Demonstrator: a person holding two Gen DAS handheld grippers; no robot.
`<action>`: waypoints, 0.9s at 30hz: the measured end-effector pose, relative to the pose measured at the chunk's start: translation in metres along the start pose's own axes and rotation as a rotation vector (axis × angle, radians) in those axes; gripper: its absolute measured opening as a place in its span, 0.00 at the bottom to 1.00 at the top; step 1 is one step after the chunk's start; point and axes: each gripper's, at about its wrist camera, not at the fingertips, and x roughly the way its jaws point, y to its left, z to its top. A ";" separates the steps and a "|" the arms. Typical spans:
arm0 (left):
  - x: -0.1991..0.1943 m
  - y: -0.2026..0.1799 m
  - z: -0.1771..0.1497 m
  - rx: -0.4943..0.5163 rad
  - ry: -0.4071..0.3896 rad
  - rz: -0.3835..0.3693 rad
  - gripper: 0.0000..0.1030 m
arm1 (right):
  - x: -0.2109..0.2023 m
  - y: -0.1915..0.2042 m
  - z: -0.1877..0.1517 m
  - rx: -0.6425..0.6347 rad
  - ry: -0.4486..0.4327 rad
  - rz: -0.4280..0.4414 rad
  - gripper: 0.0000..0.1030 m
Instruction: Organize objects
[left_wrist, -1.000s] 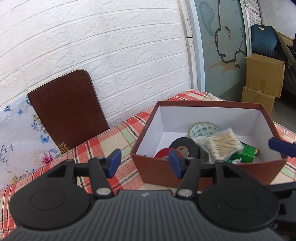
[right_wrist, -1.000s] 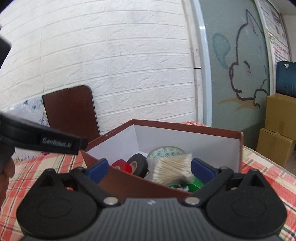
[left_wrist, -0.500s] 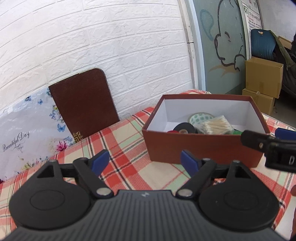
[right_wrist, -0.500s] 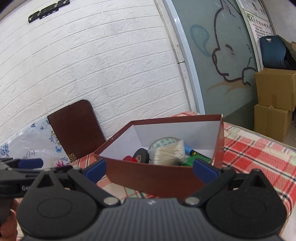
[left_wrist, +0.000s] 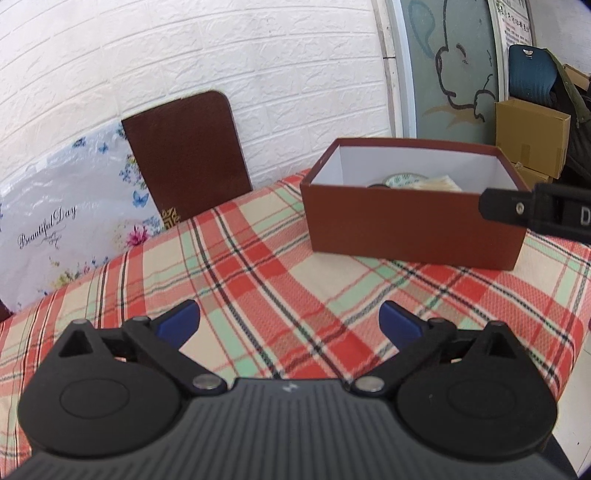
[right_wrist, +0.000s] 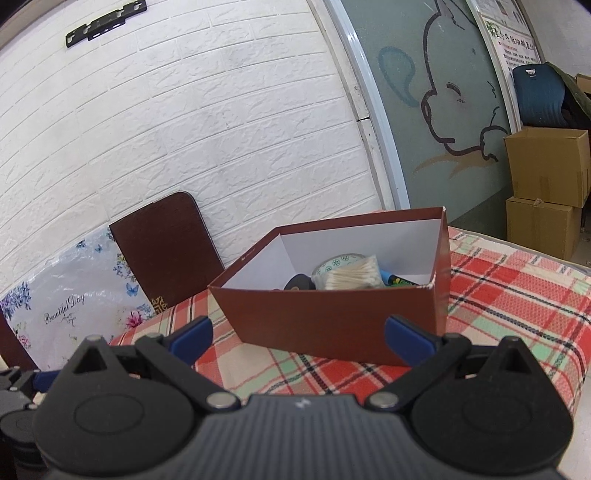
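A brown box (left_wrist: 413, 229) with a white inside stands on the plaid tablecloth (left_wrist: 277, 280); it also shows in the right wrist view (right_wrist: 332, 325). In it lie a pack of cotton swabs (right_wrist: 352, 277), a patterned tape roll (right_wrist: 338, 262), a black tape roll (right_wrist: 299, 283) and a green item (right_wrist: 400, 282). My left gripper (left_wrist: 290, 323) is open and empty, above the cloth and well short of the box. My right gripper (right_wrist: 297, 334) is open and empty, just in front of the box; part of it shows in the left wrist view (left_wrist: 535, 216).
A brown board (left_wrist: 188, 155) and a floral bag (left_wrist: 66, 229) lean on the white brick wall behind the table. Cardboard boxes (right_wrist: 546, 192) and a blue chair (right_wrist: 539, 96) stand at the right. The table's edge (left_wrist: 576, 354) is at the right.
Both grippers have pulled back and away from the box. The left gripper's fingers have spread wider. The box's contents stay in place.
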 end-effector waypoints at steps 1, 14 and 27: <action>0.000 0.002 -0.004 -0.008 0.009 0.001 1.00 | 0.000 0.002 -0.002 -0.005 0.000 0.000 1.00; 0.005 0.006 -0.031 -0.012 0.071 0.049 1.00 | 0.009 0.019 -0.014 -0.027 0.014 -0.043 1.00; 0.012 -0.002 -0.038 0.013 0.167 0.034 1.00 | 0.023 0.015 -0.021 -0.016 0.072 -0.048 1.00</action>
